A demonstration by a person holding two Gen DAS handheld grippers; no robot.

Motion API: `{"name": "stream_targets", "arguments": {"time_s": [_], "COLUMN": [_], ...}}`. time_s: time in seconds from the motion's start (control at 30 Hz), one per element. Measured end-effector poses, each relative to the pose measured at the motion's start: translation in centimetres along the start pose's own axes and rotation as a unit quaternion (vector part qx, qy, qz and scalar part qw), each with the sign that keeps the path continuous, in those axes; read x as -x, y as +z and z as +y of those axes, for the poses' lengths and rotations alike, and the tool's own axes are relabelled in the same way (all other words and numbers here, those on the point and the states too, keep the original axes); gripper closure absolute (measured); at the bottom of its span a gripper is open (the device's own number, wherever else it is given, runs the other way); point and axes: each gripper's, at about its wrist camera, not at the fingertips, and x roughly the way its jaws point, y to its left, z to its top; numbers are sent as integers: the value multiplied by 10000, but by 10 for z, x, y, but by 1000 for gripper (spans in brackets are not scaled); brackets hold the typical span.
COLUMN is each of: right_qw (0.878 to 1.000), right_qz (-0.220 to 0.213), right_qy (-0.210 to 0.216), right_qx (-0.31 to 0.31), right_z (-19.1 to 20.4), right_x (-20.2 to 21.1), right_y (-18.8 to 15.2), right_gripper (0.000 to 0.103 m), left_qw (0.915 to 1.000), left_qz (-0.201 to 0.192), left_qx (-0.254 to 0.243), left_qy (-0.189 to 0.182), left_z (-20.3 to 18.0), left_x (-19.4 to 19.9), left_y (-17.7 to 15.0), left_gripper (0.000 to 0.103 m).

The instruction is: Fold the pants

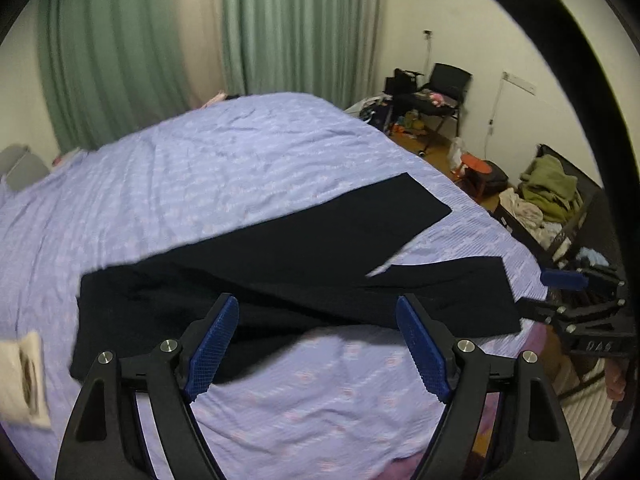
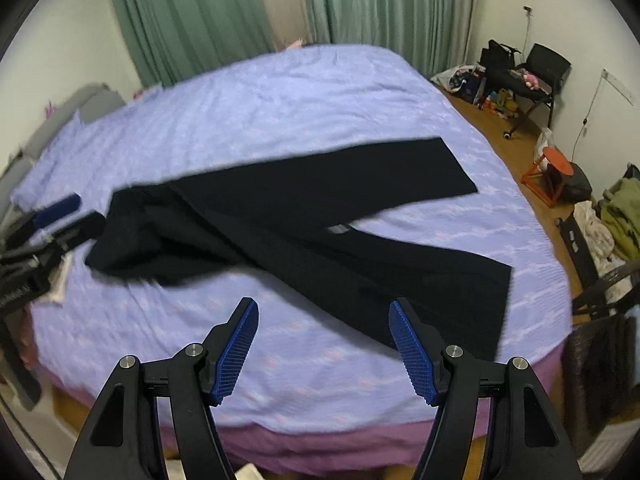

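Observation:
Black pants (image 1: 304,264) lie spread on the lilac bed sheet (image 1: 224,168), waist at the left, two legs splayed apart to the right. They also show in the right wrist view (image 2: 304,216). My left gripper (image 1: 318,312) is open and empty, hovering just above the near edge of the pants by the waist. My right gripper (image 2: 324,316) is open and empty, above the sheet close to the near leg's hem. The right gripper shows at the right edge of the left wrist view (image 1: 568,280), the left gripper at the left edge of the right wrist view (image 2: 56,208).
The bed (image 2: 280,112) fills the middle. A white item (image 1: 24,380) lies at the bed's left edge. Green curtains (image 1: 288,28) hang behind. A black chair (image 2: 540,68), orange stool (image 2: 552,164) and a rack of clothes (image 1: 552,196) stand on the right floor.

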Motion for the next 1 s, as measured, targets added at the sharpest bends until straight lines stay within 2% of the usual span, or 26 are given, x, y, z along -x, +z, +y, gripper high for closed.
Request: {"name": "stream_targets", "arguments": {"time_s": [0.07, 0.17, 0.23, 0.33, 0.43, 0.53, 0.63, 0.77, 0.83, 1.0], "right_qw": [9999, 9988, 9982, 9973, 9963, 9902, 9761, 9485, 9408, 9074], "right_qz": [2, 236, 431, 658, 741, 833, 959, 1047, 1046, 954], "right_qy": [76, 131, 192, 325, 283, 429, 644, 984, 1006, 1114], "right_qx": [141, 413, 369, 66, -319, -1034, -1842, -2822, -3063, -3938], "right_z": [-26, -67, -90, -125, -150, -178, -198, -213, -214, -225], "right_x": [-1, -15, -25, -38, -50, -61, -75, -101, -112, -142], "right_y": [-9, -23, -31, -42, -55, -70, -88, -115, -124, -147], "right_gripper": [35, 35, 35, 35, 35, 35, 35, 35, 35, 35], "left_qw": [9997, 9984, 9968, 9946, 9931, 9912, 9891, 9883, 9874, 9842], "left_qz": [109, 286, 446, 689, 873, 1067, 1256, 1353, 1454, 1659], "left_qx": [232, 466, 634, 744, 713, 707, 675, 586, 518, 564], "left_qy": [9, 172, 210, 244, 320, 336, 362, 379, 352, 250], "left_z": [-26, -59, -81, -105, -124, -131, -136, -137, -138, -134], "left_x": [-9, -28, -40, -56, -70, -89, -109, -131, -146, -179], "left_y": [-6, -17, -23, -32, -40, -45, -47, -49, -53, -63], "left_gripper": [22, 22, 22, 22, 22, 22, 22, 22, 22, 22]}}
